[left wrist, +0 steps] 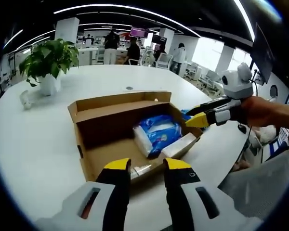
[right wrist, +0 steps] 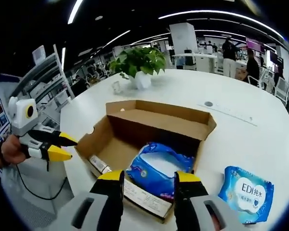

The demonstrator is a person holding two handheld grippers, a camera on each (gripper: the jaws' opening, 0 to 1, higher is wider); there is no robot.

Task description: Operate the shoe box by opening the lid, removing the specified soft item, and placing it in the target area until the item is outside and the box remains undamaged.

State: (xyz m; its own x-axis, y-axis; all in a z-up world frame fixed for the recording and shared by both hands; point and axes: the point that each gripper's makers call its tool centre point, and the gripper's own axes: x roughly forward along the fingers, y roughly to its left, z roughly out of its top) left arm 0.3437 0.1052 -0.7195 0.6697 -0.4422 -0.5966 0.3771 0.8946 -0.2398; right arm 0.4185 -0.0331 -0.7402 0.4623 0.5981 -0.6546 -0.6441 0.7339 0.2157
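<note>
Over the open shoe box (left wrist: 120, 130), both grippers' fingers (left wrist: 117, 166) hover parted.

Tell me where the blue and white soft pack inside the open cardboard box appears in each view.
Left gripper view: the blue and white soft pack lies right of centre, inside the open cardboard box.
Right gripper view: it lies low at centre.
Shared landmark: the potted green plant beyond the box.

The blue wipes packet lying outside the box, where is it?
In the right gripper view, the blue plastic wipes packet lies on the white table, right of the open cardboard box.
</note>
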